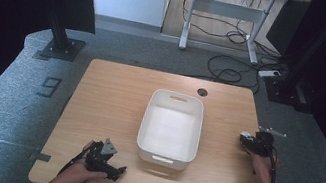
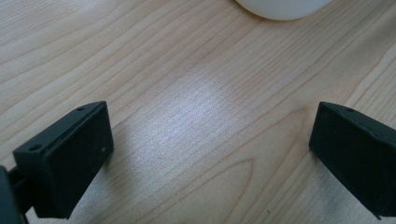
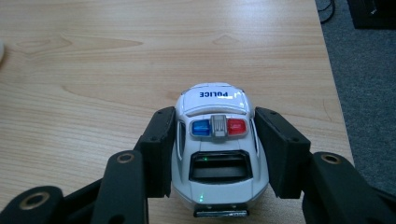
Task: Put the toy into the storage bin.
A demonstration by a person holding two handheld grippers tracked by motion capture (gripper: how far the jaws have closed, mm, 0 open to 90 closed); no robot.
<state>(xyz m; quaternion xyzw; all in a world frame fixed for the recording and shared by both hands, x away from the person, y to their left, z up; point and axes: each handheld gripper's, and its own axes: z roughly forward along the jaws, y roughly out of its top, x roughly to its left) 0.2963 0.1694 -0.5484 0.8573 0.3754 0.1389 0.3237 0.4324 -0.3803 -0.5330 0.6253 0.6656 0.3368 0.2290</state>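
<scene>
Right claw grips a white toy police car between its two black jaws, one pressed to each flank; in the right gripper view the car sits in the lower centre of the frame, its long axis running up the picture along the jaws, the word POLICE at the far end and the red and blue light bar across the roof between the pads. In the high view the same right claw is at the right edge of the tabletop, at mid height of the frame, and the white bin stands in the centre, to the claw's left and well apart from it; I judge that the coming move is a carry leftward across the picture to the bin's open top, so the relation that matters is simply that the bin lies to the left of the gripped car with bare wood between them. Left claw rests at the lower left of the high view, near the bin's near left corner; its own view shows its jaws spread wide over bare wood, holding nothing, with the bin's rounded base at the top edge. The right hand has the car; the left claw is nearer the bin but idle.
</scene>
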